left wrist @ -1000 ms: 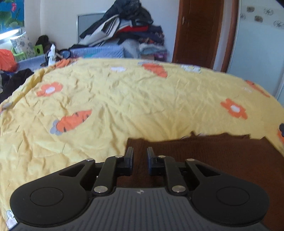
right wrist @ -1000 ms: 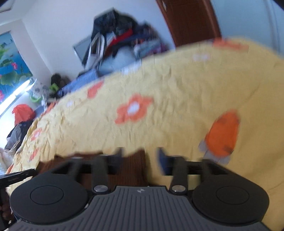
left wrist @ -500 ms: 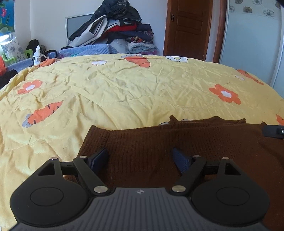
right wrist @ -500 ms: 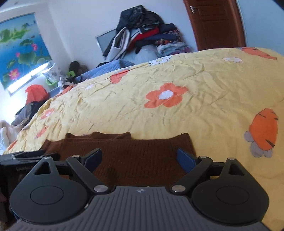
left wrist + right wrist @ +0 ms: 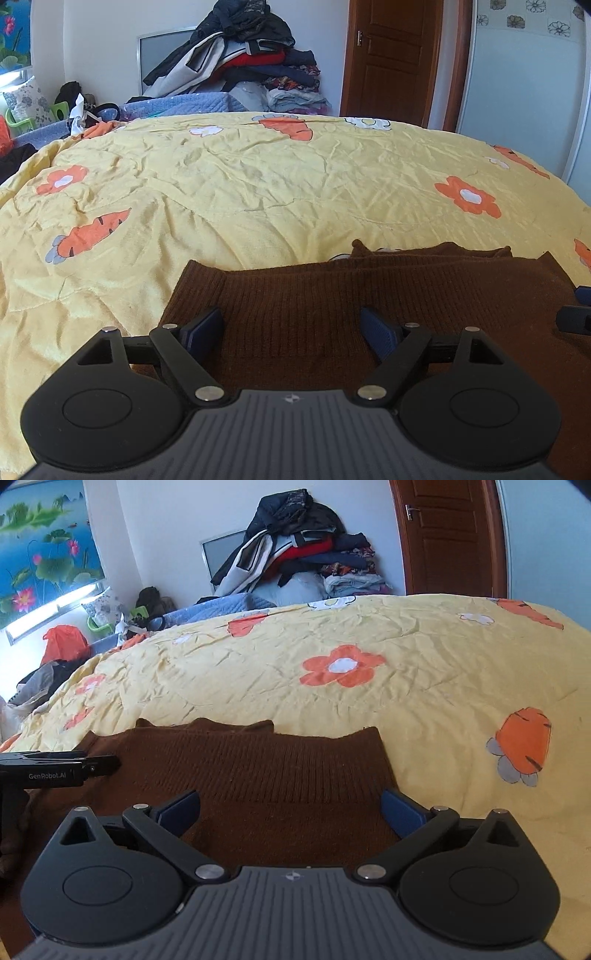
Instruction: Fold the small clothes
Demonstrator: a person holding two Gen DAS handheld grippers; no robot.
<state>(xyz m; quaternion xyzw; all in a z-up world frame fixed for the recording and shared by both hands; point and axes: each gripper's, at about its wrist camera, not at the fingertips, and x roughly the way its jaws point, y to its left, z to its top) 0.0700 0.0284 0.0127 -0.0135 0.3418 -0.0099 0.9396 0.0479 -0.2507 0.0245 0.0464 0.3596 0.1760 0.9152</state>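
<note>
bedroom clutter fills the back wall: a heap of clothes [image 5: 240, 62] beside a brown door [image 5: 391, 59], and a yellow quilt [image 5: 258, 184] printed with flowers and carrots covers the bed. on the near part of the quilt lies the brown sweater [image 5: 332, 302], a ribbed knit spread fairly flat, its far edge doubled over in a band. the left gripper [image 5: 291, 334] sits low over the sweater's left part with its fingers [image 5: 203, 332] wide apart and nothing between them; the right gripper [image 5: 290, 812] is over the right part, also spread and empty, its right finger at the sweater's right edge. the knit looks soft, limp and fairly thick, so it should drape and sag when lifted, stretch rather than slide, and bunch if pinched mid-panel; a hold at a corner or along the ribbed edge, one gripper per side, seems the best bet. the near half of the sweater is hidden under both gripper bodies, so the sleeves and hem cannot be made out, and whether the fingers touch the cloth is unclear. each gripper shows only as a sliver at the edge of the other's view.
</note>
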